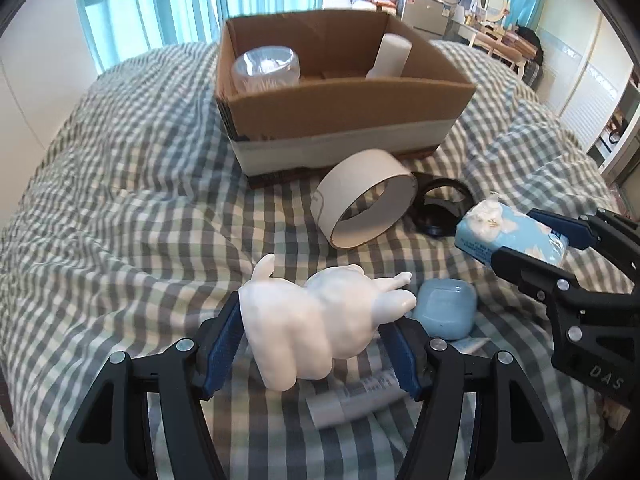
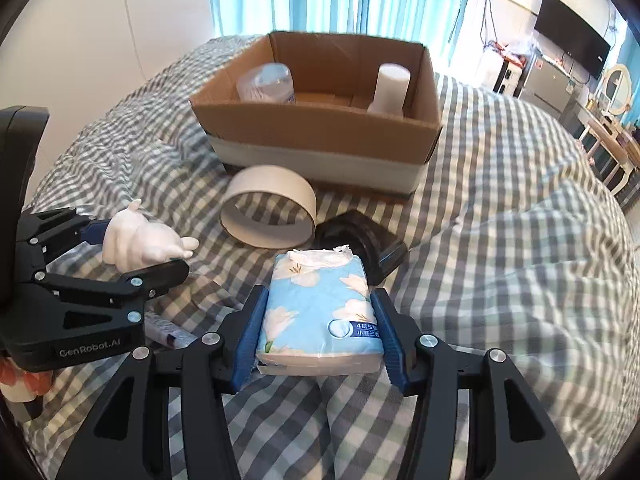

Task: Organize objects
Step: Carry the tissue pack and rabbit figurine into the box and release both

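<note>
The left gripper (image 1: pixel 316 344) is clenched on a white rabbit figurine (image 1: pixel 316 320), its blue pads pressing the figurine's two sides, and the figurine hangs just above the checked bedspread (image 1: pixel 120 200). From the right wrist view the same figurine (image 2: pixel 140 240) sits between the left gripper's (image 2: pixel 152 248) fingers at the left edge of the scene.

The right gripper (image 2: pixel 320 328) grasps a blue pack of tissues (image 2: pixel 320 316) printed with white flowers, one pad on each long side, and a tuft of white tissue shows at the pack's far end. In the left wrist view the pack (image 1: pixel 512 236) and the right gripper (image 1: pixel 520 240) come in from the right.

Just beside the figurine, on the bedspread, lies a small pale blue case (image 1: pixel 444 308), and under the left gripper lies a white tube (image 1: pixel 360 396) with printed text. Farther out a wide cardboard ring (image 1: pixel 366 196) stands on its edge, and a black strap-like object (image 1: pixel 440 204), not clear enough to name, lies just to its right.

Beyond the ring an open cardboard box (image 1: pixel 340 108) with a white band around its lower wall sits on the bed. Inside it are a clear plastic jar (image 1: pixel 266 68) at the left and a white cylinder (image 1: pixel 390 56) standing at the right.

Behind the bed hang blue curtains (image 1: pixel 160 0), and a dark screen (image 2: pixel 572 28) is fixed to the wall at the right.
</note>
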`<state>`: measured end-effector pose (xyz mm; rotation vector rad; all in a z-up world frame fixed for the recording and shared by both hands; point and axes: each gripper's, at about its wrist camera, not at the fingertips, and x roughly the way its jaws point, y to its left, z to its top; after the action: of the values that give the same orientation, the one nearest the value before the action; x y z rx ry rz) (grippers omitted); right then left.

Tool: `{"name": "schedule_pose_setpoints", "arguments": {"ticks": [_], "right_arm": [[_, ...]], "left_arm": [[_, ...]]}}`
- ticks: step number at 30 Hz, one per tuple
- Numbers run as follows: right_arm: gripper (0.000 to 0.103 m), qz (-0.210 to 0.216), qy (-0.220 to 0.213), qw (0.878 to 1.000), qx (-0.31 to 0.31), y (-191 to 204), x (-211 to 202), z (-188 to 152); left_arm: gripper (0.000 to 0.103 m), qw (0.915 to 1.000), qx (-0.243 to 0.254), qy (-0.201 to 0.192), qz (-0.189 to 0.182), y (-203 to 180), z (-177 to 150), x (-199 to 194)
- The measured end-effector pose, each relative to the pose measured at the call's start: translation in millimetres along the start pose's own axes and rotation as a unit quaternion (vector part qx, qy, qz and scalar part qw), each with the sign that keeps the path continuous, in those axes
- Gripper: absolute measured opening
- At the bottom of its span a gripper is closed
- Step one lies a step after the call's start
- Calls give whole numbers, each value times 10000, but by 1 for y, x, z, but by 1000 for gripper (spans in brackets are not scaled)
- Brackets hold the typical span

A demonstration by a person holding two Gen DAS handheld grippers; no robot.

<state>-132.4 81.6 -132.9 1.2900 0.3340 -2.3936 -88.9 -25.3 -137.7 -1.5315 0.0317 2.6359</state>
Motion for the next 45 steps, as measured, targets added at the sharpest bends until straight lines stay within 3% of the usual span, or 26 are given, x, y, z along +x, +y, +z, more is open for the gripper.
{"name": "schedule_pose_setpoints", "arguments": {"ticks": [18, 29, 37, 45], "right_arm": [[52, -127, -759, 9970, -16, 11, -89, 8], [52, -237, -1325, 9908, -117, 6, -135, 54], [52, -292, -1491, 9883, -144, -9, -132, 117], [52, -143, -1415, 9898, 37, -28, -78, 184]], "left_arm": [[67, 9967, 146, -798, 63, -19, 12, -87], [67, 9887, 312, -1450, 198, -18, 70, -134], [67, 9840, 344, -1703, 391, -9, 132, -128], [67, 9860, 359, -1573, 421, 4, 188, -73]]}}
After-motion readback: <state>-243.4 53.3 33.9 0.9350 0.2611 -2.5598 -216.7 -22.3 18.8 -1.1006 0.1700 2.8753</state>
